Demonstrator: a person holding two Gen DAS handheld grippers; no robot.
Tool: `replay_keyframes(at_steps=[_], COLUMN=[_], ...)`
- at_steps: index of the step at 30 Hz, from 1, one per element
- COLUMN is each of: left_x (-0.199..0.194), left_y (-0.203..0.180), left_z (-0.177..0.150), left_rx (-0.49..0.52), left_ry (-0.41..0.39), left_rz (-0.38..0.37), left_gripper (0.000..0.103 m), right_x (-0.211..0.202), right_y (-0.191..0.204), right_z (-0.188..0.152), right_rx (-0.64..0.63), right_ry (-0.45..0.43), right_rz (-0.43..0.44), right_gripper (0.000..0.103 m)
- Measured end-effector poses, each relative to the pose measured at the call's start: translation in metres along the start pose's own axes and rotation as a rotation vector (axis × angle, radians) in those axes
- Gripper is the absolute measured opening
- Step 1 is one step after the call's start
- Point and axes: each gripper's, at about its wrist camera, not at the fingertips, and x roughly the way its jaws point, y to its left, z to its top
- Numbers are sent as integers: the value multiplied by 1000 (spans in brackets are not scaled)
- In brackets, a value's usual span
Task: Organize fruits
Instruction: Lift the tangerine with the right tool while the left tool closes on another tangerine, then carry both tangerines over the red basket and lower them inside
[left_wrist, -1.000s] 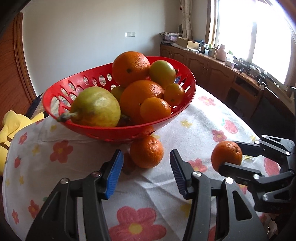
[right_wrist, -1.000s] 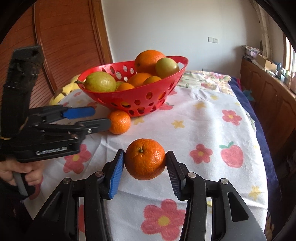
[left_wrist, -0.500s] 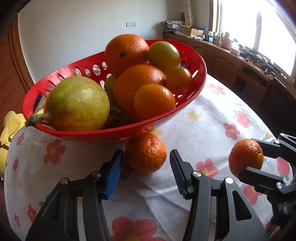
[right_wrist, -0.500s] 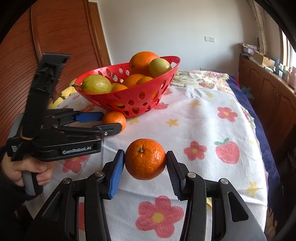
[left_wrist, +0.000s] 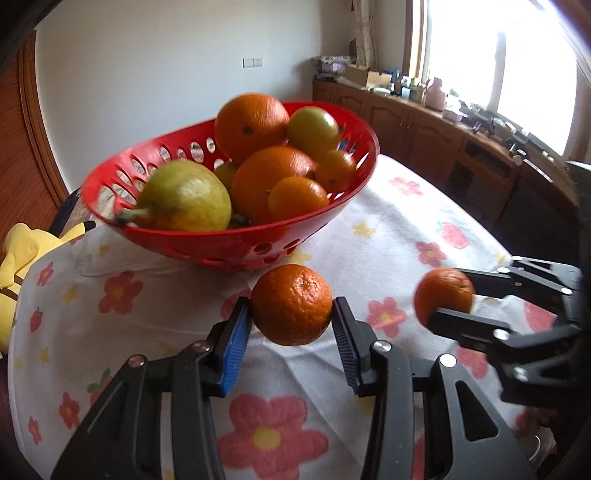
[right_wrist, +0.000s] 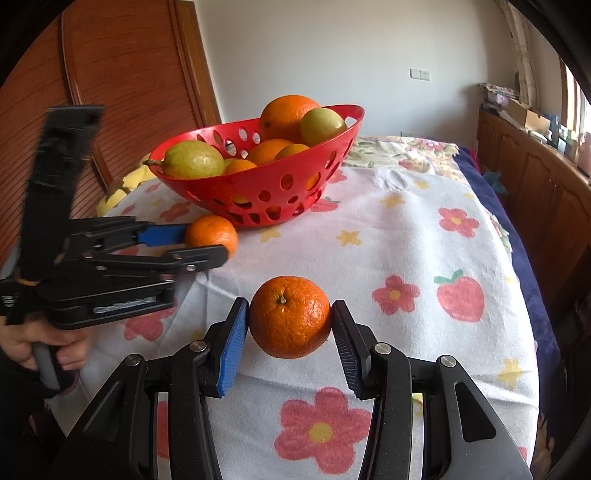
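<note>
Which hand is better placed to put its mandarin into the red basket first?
Probably the left: left gripper holds its mandarin beside the red basket; right gripper grips its own mandarin farther away.

A table draped in a white cloth (right_wrist: 406, 229) printed with red flowers, yellow stars and strawberries carries a red perforated basket (right_wrist: 258, 188) of citrus and a pear at its 11 o'clock, and a yellow plush toy (left_wrist: 18, 254) at its 9 o'clock edge.
</note>
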Motion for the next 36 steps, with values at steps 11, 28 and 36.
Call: replay_keyframes(at_steps=[11, 28, 36], left_x=[-47, -79, -75], left_y=[10, 40, 66], left_z=[5, 22, 40], left_rx=[4, -21, -33], left_ry=[-97, -194, -214], left_rz=[-9, 46, 77], left_gripper=[43, 43, 43], right_x=[3, -12, -13], right_y=[10, 29, 35], right_z=[5, 42, 87], right_rx=[-22, -78, -116], right_ry=[4, -53, -112], right_rz=[2, 0, 8], right_gripper=[46, 46, 46])
